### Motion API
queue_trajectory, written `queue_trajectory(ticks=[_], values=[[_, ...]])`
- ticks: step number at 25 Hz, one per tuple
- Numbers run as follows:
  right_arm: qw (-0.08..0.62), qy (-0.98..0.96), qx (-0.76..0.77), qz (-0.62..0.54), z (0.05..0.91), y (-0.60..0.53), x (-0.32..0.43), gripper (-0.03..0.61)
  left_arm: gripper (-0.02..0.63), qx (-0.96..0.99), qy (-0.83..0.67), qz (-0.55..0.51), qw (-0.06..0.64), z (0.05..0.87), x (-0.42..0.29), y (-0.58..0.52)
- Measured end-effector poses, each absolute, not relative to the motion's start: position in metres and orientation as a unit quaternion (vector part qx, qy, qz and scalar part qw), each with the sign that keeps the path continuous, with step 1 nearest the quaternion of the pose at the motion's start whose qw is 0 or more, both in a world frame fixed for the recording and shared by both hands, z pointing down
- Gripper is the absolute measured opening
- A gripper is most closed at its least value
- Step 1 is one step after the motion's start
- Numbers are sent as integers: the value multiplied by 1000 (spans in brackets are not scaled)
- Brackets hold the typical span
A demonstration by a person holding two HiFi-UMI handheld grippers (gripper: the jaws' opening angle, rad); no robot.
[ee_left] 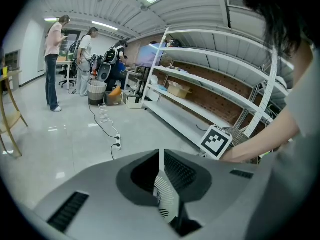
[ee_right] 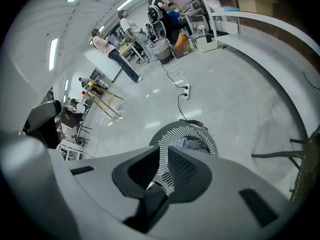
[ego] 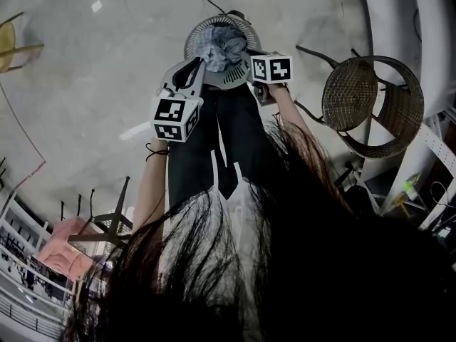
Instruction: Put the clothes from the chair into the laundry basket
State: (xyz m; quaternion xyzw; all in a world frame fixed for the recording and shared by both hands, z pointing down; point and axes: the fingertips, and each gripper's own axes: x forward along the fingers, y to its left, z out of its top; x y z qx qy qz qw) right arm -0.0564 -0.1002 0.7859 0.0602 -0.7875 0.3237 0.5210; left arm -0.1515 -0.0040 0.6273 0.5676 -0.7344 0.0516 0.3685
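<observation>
Gripping basket (ee_right: 182,129): left tongs (ee_left: 161,156), right tongs (ee_right: 165,151).

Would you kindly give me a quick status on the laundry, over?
Both shut on laundry basket rim: left gripper, right gripper. Basket holds clothes. None left on wicker chair. Nothing blocking.

Grey left tongs (ego: 197,65) and grey right tongs (ego: 246,65), their marker cubes (ego: 173,117) black-and-white squared. At their tips: a pale grey slatted laundry basket (ego: 248,28) with mottled blue-grey clothes (ego: 221,45). Right of the right tongs — a brown woven chair (ego: 356,95).
</observation>
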Motion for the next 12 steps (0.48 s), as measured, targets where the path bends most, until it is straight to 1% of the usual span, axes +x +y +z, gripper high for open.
queue_trajectory(ticks=[7,12], values=[[450,-817,84,352,716,-108,-61,41,41,584,-728,54,354,591,-152,-7],[410,-838,93,347,663,-112,-64,41,41,597,-726,48,337,560,-153,-11]])
